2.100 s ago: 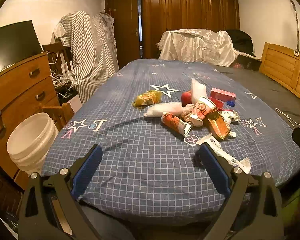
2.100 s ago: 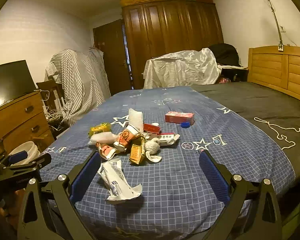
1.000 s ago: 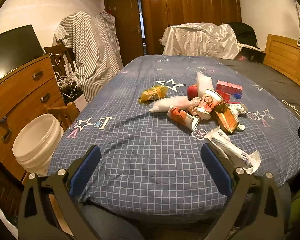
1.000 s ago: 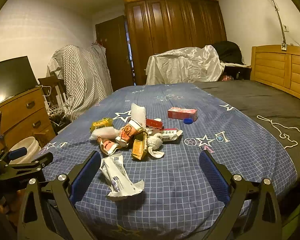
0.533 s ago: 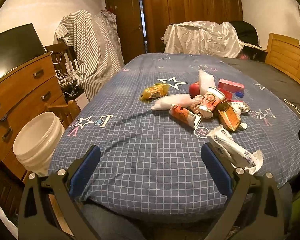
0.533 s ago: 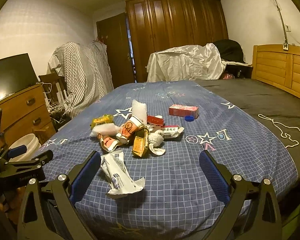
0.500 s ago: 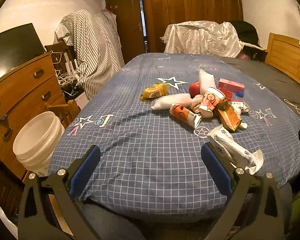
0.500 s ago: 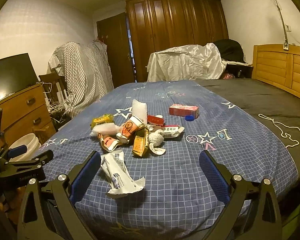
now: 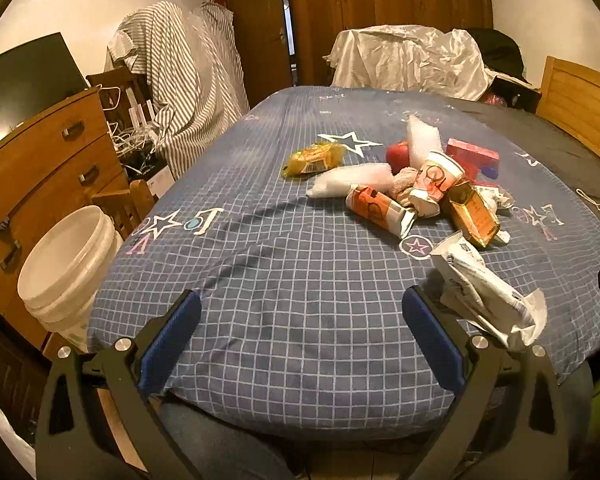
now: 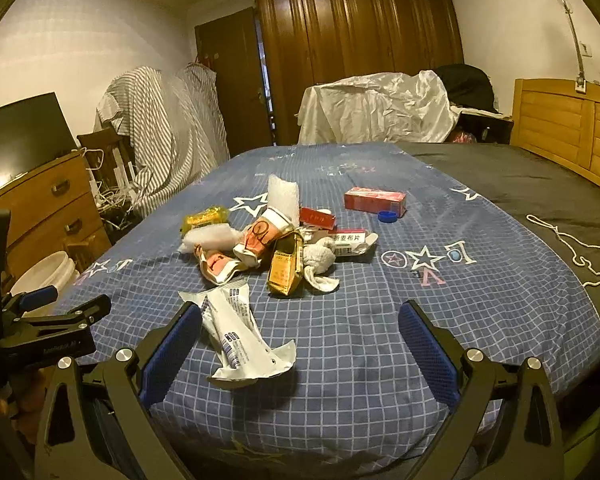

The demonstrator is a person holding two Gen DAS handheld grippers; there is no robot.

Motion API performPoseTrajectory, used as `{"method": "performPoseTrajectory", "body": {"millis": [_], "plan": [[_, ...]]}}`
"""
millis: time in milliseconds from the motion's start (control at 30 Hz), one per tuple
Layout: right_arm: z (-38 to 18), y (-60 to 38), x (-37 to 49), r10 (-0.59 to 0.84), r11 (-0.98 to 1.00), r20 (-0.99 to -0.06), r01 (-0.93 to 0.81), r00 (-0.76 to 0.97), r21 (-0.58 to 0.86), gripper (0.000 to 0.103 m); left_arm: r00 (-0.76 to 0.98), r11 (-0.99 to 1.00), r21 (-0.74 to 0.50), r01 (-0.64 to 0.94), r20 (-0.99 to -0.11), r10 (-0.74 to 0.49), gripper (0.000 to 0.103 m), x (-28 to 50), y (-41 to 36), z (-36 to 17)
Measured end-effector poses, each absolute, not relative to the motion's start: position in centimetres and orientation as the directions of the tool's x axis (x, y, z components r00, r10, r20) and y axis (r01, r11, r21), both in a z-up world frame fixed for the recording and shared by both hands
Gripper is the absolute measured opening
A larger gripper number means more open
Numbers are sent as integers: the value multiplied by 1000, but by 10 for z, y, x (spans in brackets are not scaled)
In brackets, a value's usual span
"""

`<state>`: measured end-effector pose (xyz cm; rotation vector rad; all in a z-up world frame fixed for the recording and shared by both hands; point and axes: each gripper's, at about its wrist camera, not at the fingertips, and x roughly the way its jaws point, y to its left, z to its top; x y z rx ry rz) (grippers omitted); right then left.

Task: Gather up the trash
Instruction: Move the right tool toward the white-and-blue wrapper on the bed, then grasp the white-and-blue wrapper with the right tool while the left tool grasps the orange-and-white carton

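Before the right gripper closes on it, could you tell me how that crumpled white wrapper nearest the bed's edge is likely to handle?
The white wrapper looks thin, creased and torn open, so probably floppy and very light. Lying flat on the soft bedspread, it may crumple or slide rather than lift cleanly.

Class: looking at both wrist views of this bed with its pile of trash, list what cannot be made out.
- Bucket inside: left view, its wall hides the bottom.
- Red ball: left view, half hidden behind the foam; absent from the right view.
- Carton text: too small.
- Floor under the bed: hidden.
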<state>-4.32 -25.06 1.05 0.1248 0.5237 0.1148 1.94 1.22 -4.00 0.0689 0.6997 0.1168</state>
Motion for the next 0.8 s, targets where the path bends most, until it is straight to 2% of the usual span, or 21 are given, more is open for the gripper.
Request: {"method": "performPoseTrajectory", "body": {"millis": [567,800], "plan": [[1,-221,-22,207,978,-521,-171,828,116,98,726,991,73,-112,-675,131,97,37,33,-55],[-16,-209,-5,249,967,-570,-231,783,106,97,733,997,29,-76,-676,76,97,44,40,-59]]}}
